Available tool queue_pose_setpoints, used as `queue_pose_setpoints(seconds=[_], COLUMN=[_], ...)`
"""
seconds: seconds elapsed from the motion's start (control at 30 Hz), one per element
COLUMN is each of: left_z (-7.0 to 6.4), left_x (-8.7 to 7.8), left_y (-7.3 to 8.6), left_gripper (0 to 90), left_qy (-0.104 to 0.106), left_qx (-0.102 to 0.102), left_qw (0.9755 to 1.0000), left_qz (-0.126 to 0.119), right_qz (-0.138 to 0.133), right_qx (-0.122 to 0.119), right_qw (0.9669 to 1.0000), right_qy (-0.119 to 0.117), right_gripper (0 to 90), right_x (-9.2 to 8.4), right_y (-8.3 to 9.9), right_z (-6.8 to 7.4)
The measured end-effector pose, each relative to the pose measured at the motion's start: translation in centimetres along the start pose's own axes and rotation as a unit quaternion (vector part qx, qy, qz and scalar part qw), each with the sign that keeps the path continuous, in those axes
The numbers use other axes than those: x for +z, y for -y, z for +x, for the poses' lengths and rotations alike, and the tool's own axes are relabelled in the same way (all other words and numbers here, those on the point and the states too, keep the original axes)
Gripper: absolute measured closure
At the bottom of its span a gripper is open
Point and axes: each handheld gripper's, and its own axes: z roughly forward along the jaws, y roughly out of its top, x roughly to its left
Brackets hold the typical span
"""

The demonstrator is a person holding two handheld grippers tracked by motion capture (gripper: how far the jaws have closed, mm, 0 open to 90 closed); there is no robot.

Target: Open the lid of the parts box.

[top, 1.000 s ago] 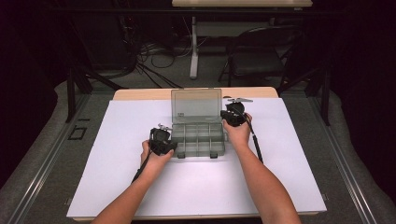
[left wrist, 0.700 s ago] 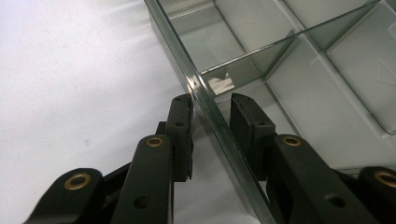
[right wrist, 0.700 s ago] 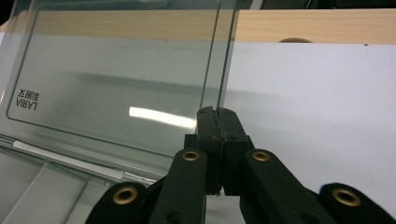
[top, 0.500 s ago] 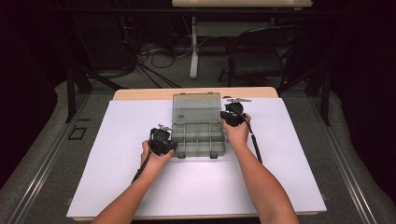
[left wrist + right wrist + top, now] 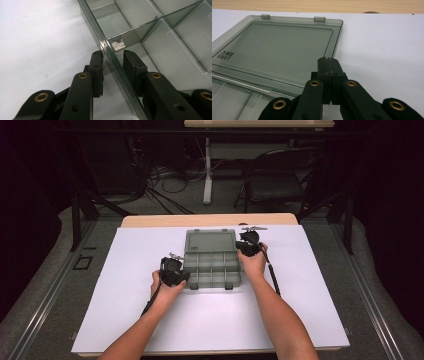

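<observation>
Your left gripper [image 5: 112,58] pinches the left wall of the clear organizer box [image 5: 212,266] – 1 jaw outside, 1 inside – likely to steady it at mid-table. Your right gripper [image 5: 328,61], jaws pressed together and empty, rests at the near right corner of the lid [image 5: 274,47], which lies flat – probably to push it. White sheet [image 5: 210,320] over a wooden table [image 5: 150,221]; dark room, chair [image 5: 272,182] beyond.

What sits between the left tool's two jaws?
The box's clear side wall runs between the jaws of the left tool, seen in the left gripper view.
</observation>
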Motion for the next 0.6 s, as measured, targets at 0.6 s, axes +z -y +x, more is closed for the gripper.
queue_pose_setpoints(seconds=[0.6], left_z=[-0.1], left_x=[0.03], left_y=[0.11], left_gripper=[70.1], left_qy=[-0.006], left_qx=[-0.002], left_qw=[1.0], left_qz=[-0.005], right_qz=[0.0], right_qx=[-0.016], right_qw=[0.9999], right_qy=[0.002], right_gripper=[89.7], right_x=[-0.01], right_y=[0.08], right_z=[0.12])
